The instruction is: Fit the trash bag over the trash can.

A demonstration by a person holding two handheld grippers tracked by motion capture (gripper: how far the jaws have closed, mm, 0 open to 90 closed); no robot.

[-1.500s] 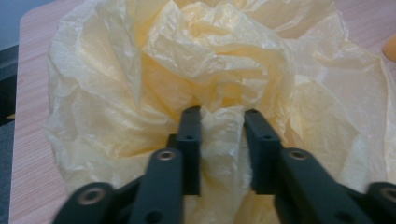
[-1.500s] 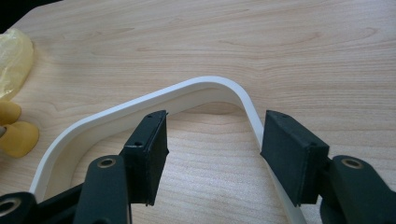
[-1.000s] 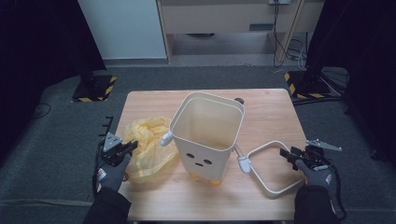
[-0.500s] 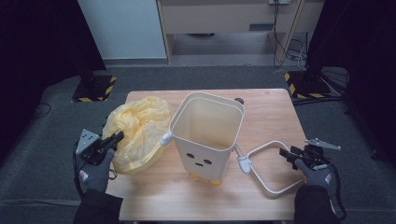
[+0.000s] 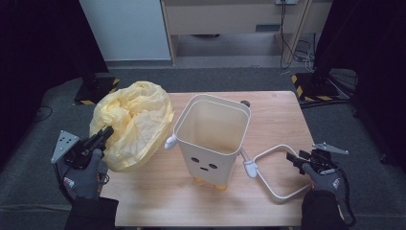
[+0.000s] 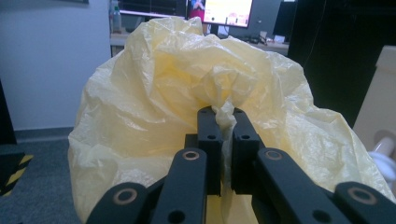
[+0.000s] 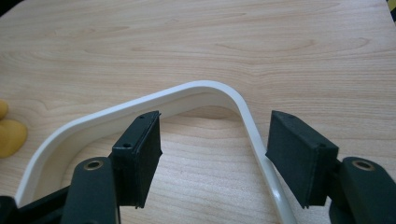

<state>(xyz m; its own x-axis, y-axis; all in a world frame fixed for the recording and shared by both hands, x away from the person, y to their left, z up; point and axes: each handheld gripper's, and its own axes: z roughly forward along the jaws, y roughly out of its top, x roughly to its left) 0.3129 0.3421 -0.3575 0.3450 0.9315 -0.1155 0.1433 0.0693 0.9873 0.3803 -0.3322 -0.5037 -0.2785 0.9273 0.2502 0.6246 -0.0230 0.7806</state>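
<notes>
I am pinching the yellow bag (image 6: 187,93) in my left gripper (image 6: 223,114) to lift it open; my right gripper (image 7: 212,140) has just been opening, jaws half-wide around the white frame (image 7: 205,91).

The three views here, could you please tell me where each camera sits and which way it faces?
High view: above the person's side, looking forward and down on the wooden table; both gloved hands enter below.
Left gripper view: rides the left gripper, jaws shut on the yellow plastic bag.
Right gripper view: rides the right gripper, jaws open astride the white ring frame.
Shared: the bag appears in the high and left gripper views.
</notes>
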